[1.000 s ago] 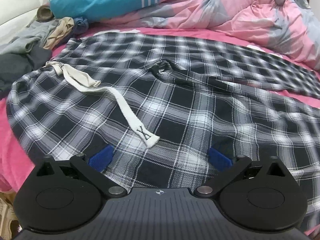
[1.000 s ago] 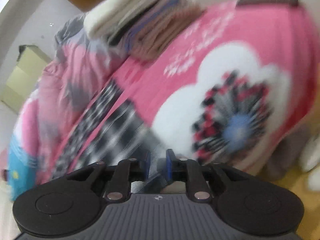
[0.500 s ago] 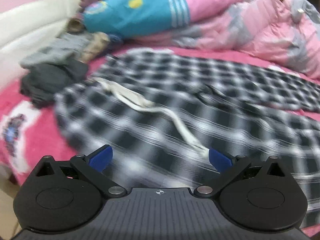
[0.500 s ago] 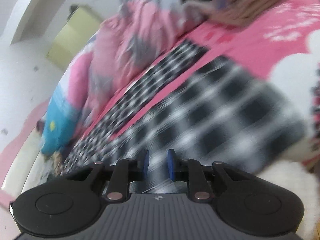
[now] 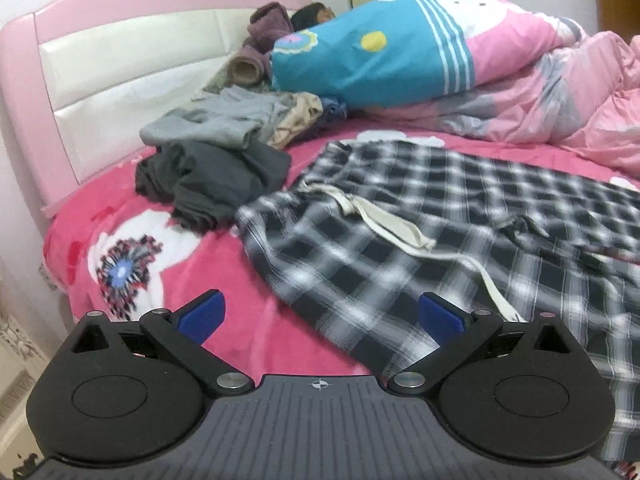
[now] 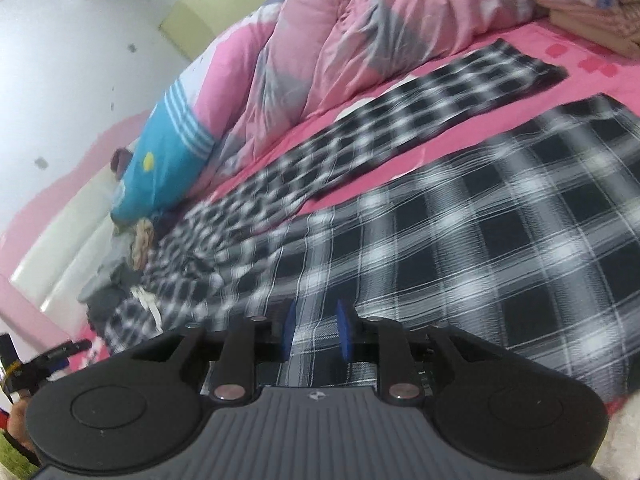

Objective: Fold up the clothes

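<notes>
Headboard [image 5: 132, 68] shows best leftward; left claw [image 5: 320, 316] spread (empty), right claw [image 6: 316, 334] opening above plaid trousers [image 6: 460, 240].

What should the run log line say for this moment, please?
stage: plaid trousers spread flat on bed | left gripper: open, empty | right gripper: opening, over trousers, no grip

Soft, even room light, bright enough, with no hard shadows. Strong bending at the edges in both views, with dark rounded corners. Smeared by motion on the black-and-white checked cloth trousers [image 5: 460, 248], worse in the right wrist view. A pale shine on the white padded headboard [image 5: 132, 80]. Sharp on the black plastic tool [image 6: 316, 330] up close.
</notes>
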Tool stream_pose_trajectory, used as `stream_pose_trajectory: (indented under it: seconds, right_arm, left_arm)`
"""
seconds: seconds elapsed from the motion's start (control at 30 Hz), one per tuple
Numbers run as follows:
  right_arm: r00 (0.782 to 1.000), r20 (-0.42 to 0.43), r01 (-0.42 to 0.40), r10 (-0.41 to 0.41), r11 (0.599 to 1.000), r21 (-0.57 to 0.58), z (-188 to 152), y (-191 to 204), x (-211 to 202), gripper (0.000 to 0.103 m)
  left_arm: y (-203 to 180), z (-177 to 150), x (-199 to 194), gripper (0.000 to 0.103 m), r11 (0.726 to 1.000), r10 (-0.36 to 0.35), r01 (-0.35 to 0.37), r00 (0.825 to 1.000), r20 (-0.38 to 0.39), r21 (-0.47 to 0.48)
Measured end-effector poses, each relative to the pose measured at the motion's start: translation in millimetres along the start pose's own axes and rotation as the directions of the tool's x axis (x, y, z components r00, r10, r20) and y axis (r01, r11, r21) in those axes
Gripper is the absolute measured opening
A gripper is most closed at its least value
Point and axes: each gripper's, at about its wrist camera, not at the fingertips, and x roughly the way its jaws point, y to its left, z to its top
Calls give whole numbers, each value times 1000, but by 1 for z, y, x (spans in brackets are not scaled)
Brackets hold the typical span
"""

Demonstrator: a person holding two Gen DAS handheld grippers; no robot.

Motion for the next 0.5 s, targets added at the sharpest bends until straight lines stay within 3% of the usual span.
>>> stream_pose_trajectory:
  seconds: [0.5]
  right_arm:
    - [998,-51,31,-40,986,-162,-13,40,28,33]
  left_arm:
    - [-22,-26,14,103,997,-74,75,995,-69,7]
